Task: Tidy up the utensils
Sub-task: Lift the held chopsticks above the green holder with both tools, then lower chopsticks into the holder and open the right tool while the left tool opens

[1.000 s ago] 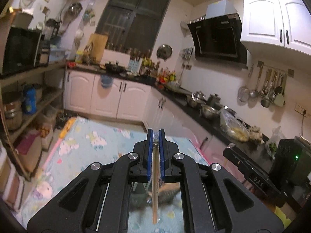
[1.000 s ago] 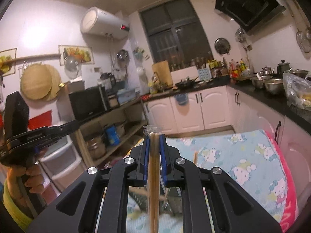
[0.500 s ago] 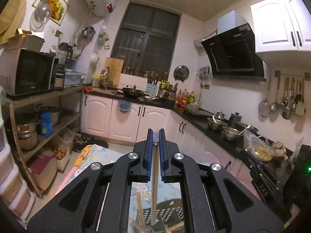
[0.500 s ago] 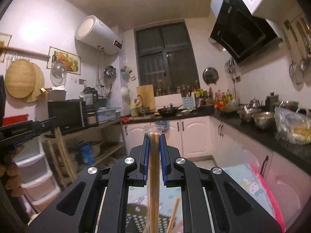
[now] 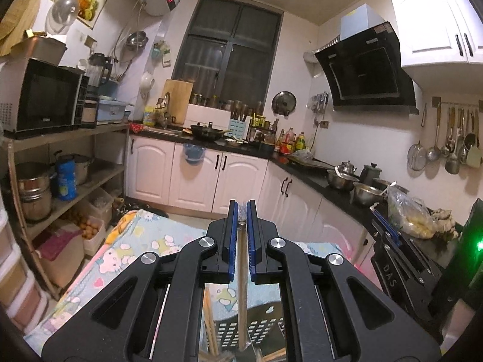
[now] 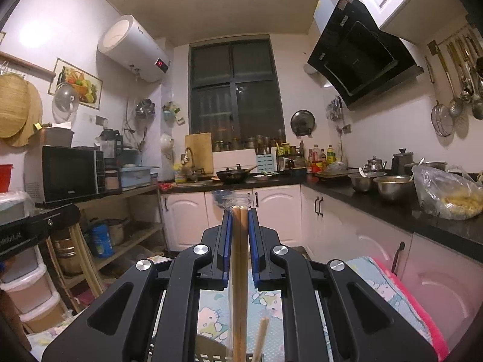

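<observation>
So both my grippers are clamped tight: left gripper (image 5: pixel 240 230) on one wrapped stick (image 5: pixel 241 286), right gripper (image 6: pixel 240 235) on a chopstick pair (image 6: pixel 240 271). Both stand upright, lower ends right over the slotted basket (image 5: pixel 262 327), straight below.

A small kitchen is shown under warm artificial light. A dark window (image 5: pixel 232 57) is set in the far wall, with a white water heater (image 6: pixel 132 49) mounted to its left. White cabinets (image 5: pixel 196 175) run beneath a black countertop (image 6: pixel 392 205) that turns along the right wall, where a black range hood (image 5: pixel 366 69) is hung below a white wall cupboard (image 5: pixel 437 27). A microwave (image 5: pixel 42 99) is kept on an open wooden shelf (image 5: pixel 63 163) at the left. Ladles and strainers (image 5: pixel 449 147) are hung on the right wall. A cartoon-print cloth (image 5: pixel 135 241) is spread in the foreground.
</observation>
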### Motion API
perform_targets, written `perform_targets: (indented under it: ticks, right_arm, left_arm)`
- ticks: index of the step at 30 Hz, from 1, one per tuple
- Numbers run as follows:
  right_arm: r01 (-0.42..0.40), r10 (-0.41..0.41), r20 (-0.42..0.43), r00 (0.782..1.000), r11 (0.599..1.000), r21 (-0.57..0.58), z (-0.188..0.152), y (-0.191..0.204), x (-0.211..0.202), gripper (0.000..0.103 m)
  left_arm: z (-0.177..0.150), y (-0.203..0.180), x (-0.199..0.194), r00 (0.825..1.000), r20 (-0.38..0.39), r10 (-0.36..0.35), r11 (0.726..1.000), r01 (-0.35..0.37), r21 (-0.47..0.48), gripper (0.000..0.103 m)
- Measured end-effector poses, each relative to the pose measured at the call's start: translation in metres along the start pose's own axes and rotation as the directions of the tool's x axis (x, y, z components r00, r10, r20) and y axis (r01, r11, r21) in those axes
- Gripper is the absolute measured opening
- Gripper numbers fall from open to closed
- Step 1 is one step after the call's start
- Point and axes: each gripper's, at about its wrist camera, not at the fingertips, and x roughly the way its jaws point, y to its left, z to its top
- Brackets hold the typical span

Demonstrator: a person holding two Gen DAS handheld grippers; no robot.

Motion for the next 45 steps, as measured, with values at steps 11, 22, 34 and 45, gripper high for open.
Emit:
perform_targets:
  ticks: [11, 22, 34, 45]
  right_arm:
    - [-0.023, 0.024, -0.036, 0.999, 0.999, 0.029, -0.034, 0.003, 0.007, 0.011]
    - [-0.066, 0.074, -0.115, 0.991, 0.995, 0.072, -0.05, -0.004, -0.008, 0.011]
    - [-0.123, 0.139, -0.166, 0.976, 0.987, 0.1, -0.049, -0.007, -0.037, 0.038]
    - [-0.155, 0.174, -0.205, 0.963, 0.982, 0.105, -0.047, -0.007, -0.072, 0.065]
  left_arm:
    - [-0.029, 0.005, 0.015, 0.997, -0.07, -0.018, 1.0, 0.017, -0.01, 0.002]
    - [-0.047, 0.009, 0.016, 0.987, -0.161, -0.026, 1.0, 0.028, 0.01, 0.002]
    - [-0.051, 0.01, 0.003, 0.972, -0.234, -0.024, 0.999, 0.031, 0.026, 0.027]
    - [-0.059, 0.011, -0.026, 0.964, -0.264, -0.031, 0.999, 0.041, 0.035, 0.059]
